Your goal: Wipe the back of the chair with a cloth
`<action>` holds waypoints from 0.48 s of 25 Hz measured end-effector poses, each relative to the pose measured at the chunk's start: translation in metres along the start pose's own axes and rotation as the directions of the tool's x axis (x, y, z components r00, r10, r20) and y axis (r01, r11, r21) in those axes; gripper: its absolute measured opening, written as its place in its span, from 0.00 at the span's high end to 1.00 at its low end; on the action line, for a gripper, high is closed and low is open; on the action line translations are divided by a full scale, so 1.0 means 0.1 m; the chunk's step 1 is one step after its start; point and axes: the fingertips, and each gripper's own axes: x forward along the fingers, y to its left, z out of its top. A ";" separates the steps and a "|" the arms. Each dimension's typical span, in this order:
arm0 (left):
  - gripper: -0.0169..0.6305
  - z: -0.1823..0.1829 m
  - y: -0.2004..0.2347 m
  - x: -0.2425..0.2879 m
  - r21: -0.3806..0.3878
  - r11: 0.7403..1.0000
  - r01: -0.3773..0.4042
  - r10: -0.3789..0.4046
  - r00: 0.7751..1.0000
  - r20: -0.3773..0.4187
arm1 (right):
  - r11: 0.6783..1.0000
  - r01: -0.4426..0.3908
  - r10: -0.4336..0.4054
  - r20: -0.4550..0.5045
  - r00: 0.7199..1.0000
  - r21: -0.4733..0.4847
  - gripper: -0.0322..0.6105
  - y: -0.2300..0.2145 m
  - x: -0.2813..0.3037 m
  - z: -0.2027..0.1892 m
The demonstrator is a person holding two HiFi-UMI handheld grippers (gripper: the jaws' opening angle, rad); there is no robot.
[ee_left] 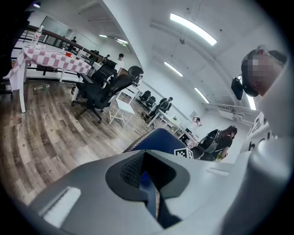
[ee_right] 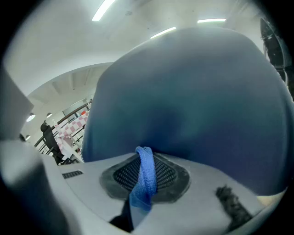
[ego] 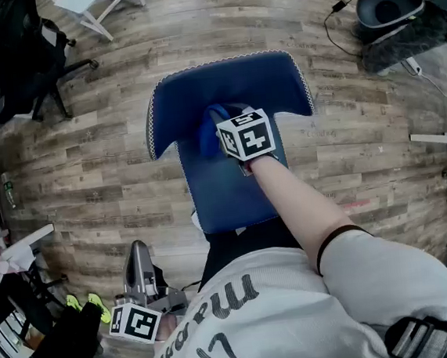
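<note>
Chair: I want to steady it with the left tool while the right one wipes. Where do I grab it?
Take the chair's white-piped left edge, coming in from your left. That rim is thin, exposed and well away from the right tool, which pinches the cloth mid-panel. The left tool is shut, so open it first.

Blue cloth [ee_right: 145, 176] (navy chair [ego: 223, 92])
</note>
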 end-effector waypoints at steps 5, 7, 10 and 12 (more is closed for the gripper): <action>0.97 -0.09 -0.21 0.19 0.011 0.999 0.048 -0.048 0.998 -0.034 | 0.992 0.095 -0.097 0.011 0.995 0.077 0.85 -0.56 -0.27 -0.07; 0.97 -0.12 -0.28 0.26 0.012 0.998 0.062 -0.061 0.997 -0.043 | 0.984 0.135 -0.137 0.012 0.990 0.117 0.85 -0.77 -0.38 -0.10; 0.97 -0.13 -0.40 0.38 0.017 0.996 0.087 -0.086 0.995 -0.050 | 0.969 0.171 -0.176 0.013 0.984 0.176 0.85 -1.00 -0.50 -0.15; 0.97 -0.14 -0.49 0.44 0.025 0.994 0.110 -0.108 0.992 -0.058 | 0.964 0.185 -0.191 0.011 0.982 0.190 0.85 -1.10 -0.57 -0.17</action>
